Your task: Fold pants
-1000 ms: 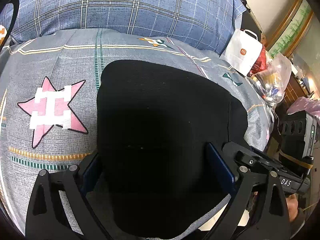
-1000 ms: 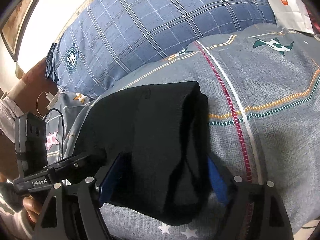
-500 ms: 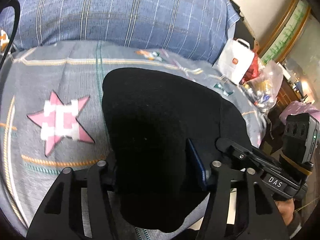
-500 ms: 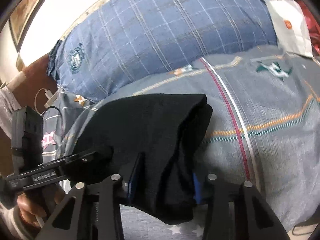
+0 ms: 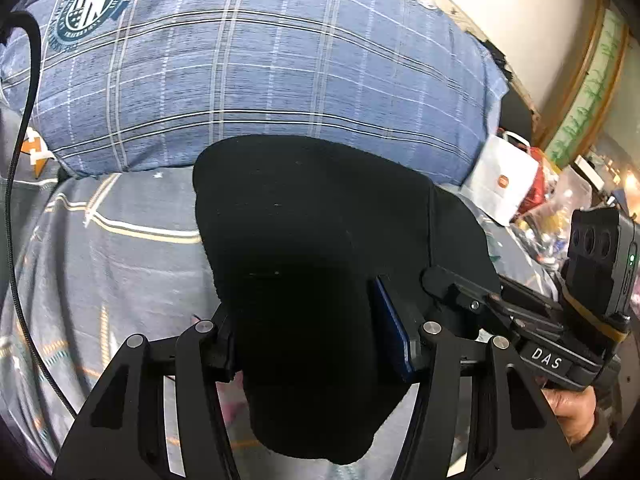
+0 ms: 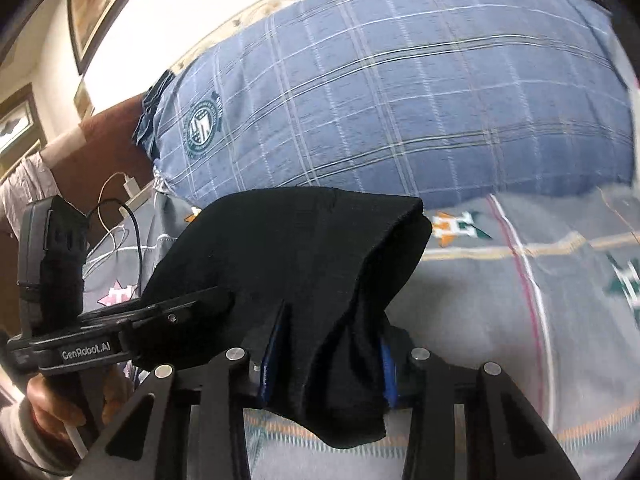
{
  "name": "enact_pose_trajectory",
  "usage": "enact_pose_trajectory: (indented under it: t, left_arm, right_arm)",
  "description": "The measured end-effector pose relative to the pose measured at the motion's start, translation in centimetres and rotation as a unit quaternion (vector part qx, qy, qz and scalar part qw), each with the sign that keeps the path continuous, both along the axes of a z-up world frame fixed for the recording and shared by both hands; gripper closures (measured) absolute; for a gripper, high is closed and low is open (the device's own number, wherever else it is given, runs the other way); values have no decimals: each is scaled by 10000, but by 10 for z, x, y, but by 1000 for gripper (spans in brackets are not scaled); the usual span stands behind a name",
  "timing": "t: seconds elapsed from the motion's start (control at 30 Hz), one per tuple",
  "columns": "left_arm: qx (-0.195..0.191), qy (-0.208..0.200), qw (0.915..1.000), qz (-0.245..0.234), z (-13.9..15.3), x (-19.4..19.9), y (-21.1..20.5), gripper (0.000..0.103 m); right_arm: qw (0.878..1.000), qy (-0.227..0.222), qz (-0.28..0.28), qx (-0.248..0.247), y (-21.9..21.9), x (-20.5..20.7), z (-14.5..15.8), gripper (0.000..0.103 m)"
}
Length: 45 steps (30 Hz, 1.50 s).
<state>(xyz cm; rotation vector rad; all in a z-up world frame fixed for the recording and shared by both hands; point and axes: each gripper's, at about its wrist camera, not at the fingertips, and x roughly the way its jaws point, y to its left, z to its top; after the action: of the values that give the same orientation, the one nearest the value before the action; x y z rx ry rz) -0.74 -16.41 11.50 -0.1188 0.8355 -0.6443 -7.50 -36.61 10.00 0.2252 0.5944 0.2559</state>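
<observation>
The black pants (image 5: 304, 248), folded thick, hang clamped in both the left gripper (image 5: 316, 344) and right gripper (image 6: 328, 364), above the grey bedspread (image 6: 500, 320), whose far edge meets the blue plaid pillow (image 5: 256, 80).

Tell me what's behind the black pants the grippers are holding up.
Behind the black pants lies a blue plaid pillow on the grey patterned bedspread. The pants cover the pillow's lower middle edge and the bedspread beneath them.

Ahead of the tongs lies a big blue plaid pillow (image 5: 260, 80) bearing a round crest (image 5: 86, 2), resting on a grey bedspread (image 5: 120, 264) with stripes and star motifs. Off to the right stands a white paper bag (image 5: 502, 178) beside a heap of plastic-wrapped clutter (image 5: 560, 204). A black cable (image 5: 16, 200) hangs left.
</observation>
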Motion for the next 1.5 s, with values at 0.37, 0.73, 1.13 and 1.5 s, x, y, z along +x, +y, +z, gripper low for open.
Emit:
enact_pose_trajectory:
  t: [0.37, 0.73, 1.13, 1.5]
  left_arm:
    - [63, 266, 9994, 208, -16, 27, 27, 47]
    - [229, 927, 9949, 333, -65, 50, 17, 43]
    - [414, 875, 9936, 586, -44, 42, 24, 39]
    - [1085, -133, 9909, 787, -26, 54, 7, 38]
  right_arm:
    - [9995, 151, 285, -69, 30, 39, -8, 64]
    - [9961, 882, 61, 40, 8, 64, -55, 62]
    - [9981, 486, -374, -45, -8, 34, -27, 56]
    - [9994, 30, 141, -316, 13, 59, -6, 56]
